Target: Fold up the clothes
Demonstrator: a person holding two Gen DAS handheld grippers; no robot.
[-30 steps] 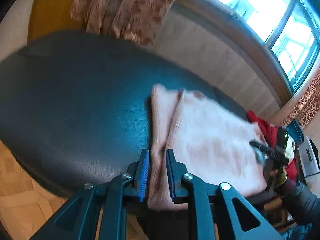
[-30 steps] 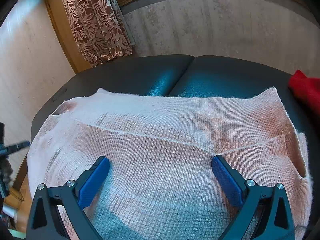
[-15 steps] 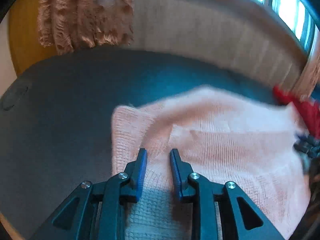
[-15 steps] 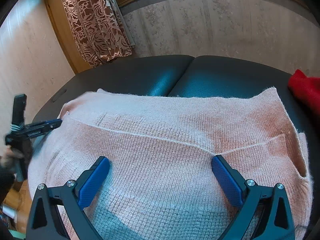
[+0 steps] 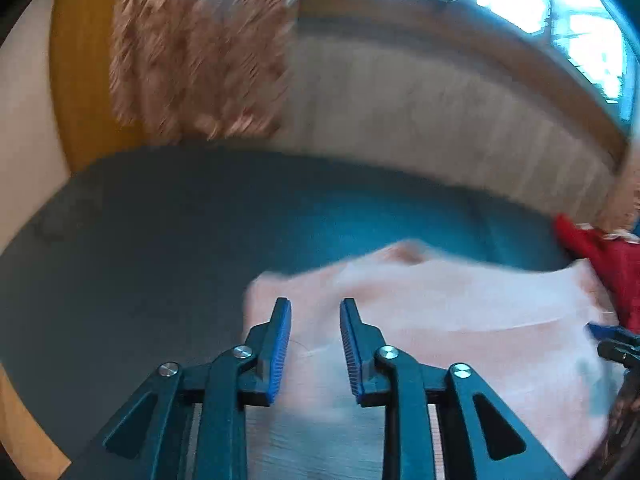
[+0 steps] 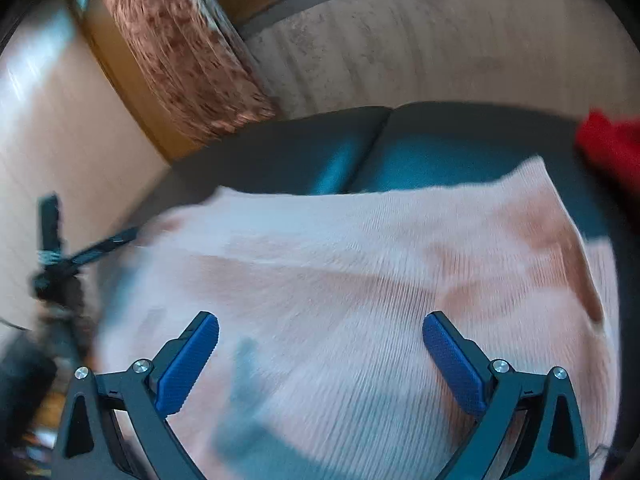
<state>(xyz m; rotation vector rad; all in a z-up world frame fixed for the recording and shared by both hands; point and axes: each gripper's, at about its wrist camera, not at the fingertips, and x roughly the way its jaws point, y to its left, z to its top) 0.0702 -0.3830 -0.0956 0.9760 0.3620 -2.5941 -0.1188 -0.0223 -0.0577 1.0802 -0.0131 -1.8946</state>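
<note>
A dark teal padded leather couch (image 6: 460,148) fills the middle of both views, and a seam divides its top into two cushions. On it lies a pale pink knitted sweater (image 6: 360,280), spread flat over the near part of the surface. The sweater is folded: a straight fold line runs across it from left to right, and at the right side a darker pink edge curves down. Its knit shows fine vertical ribs. The near edge hangs toward the cameras. Both views are blurred, so small details of the knit are not clear.

Behind the couch stands a pale wall with vertical lines (image 6: 440,52), and at the far left hangs a brown patterned curtain (image 6: 180,60). A bright window (image 5: 560,12) is at the far right in the left wrist view. A red cloth (image 6: 612,148) lies on the far right of the couch, just beside the sweater's right corner.

The right gripper (image 6: 320,344) is above the near part of the sweater with its blue pads far apart and nothing between them. The left gripper (image 5: 315,340) is over the left end of the sweater; its fingers have a narrow gap and they hold nothing.
</note>
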